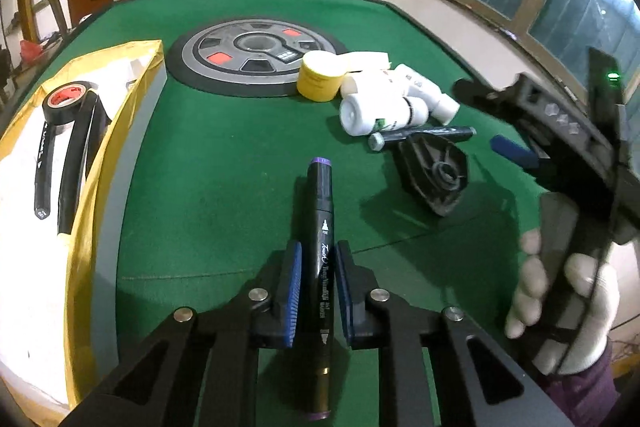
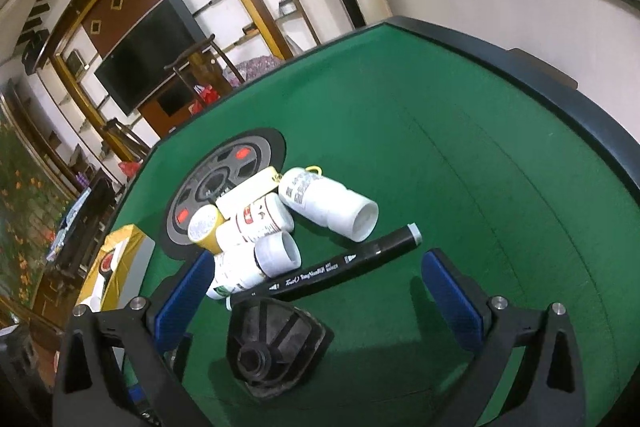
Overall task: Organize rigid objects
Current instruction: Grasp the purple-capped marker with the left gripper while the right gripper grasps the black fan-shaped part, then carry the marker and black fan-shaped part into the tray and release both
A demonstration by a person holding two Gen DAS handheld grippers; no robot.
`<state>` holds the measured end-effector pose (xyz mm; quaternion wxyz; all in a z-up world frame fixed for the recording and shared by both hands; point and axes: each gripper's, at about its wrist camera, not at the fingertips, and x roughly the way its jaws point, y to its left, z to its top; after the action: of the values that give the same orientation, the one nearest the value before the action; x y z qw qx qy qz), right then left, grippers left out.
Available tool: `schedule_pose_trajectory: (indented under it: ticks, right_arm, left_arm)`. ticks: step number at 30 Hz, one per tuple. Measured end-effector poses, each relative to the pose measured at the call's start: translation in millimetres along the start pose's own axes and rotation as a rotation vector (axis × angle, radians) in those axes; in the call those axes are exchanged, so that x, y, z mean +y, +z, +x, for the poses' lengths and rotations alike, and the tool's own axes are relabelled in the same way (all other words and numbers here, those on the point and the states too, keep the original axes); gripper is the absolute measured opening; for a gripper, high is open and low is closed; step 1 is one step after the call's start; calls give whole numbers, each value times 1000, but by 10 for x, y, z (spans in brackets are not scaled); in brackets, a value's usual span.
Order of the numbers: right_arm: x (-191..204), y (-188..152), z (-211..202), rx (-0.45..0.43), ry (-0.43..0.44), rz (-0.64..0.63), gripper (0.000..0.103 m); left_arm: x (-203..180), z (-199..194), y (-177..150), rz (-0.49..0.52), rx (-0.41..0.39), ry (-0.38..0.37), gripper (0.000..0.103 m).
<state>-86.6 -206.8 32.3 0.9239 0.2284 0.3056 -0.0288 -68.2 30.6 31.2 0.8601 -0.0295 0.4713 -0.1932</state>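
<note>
A purple-capped marker (image 1: 320, 267) is being gripped by the left tool (image 1: 318, 279), while bottles (image 2: 280, 227) are being left unsorted before the open right tool (image 2: 320, 291).

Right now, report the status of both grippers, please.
Left gripper shut on black purple-capped marker. Right gripper open above black grey-capped marker. Black plastic bracket close below it.
</note>
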Motion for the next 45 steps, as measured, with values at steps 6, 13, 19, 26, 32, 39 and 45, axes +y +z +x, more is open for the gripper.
schedule_pose_trajectory:
  ticks: [6, 13, 19, 26, 32, 39, 45]
  right_arm:
    - [53, -47, 118, 67, 8, -26, 103]
    - [223, -194, 185, 185, 30, -82, 103]
    - [629, -368, 334, 239, -134, -306, 94]
    - [590, -344, 246, 240, -123, -287, 65]
    - [814, -343, -113, 191, -17, -285, 65]
    - [1612, -382, -293, 201, 180, -387, 65]
    - [2422, -647, -85, 333, 310, -490, 65]
  left_arm:
    - [52, -352, -12, -27, -68, -78, 16]
    - [279, -852, -44, -58, -163, -142, 16]
    - [593, -1166, -70, -116, -240, -163, 16]
    - [1112, -1574, -209, -188, -320, -163, 16]
    - [1566, -1840, -397, -244, -354, -173, 16]
    - [1917, -1552, -481, -342, -287, -161, 16]
    - [2054, -1420, -566, -389, -264, -141, 16]
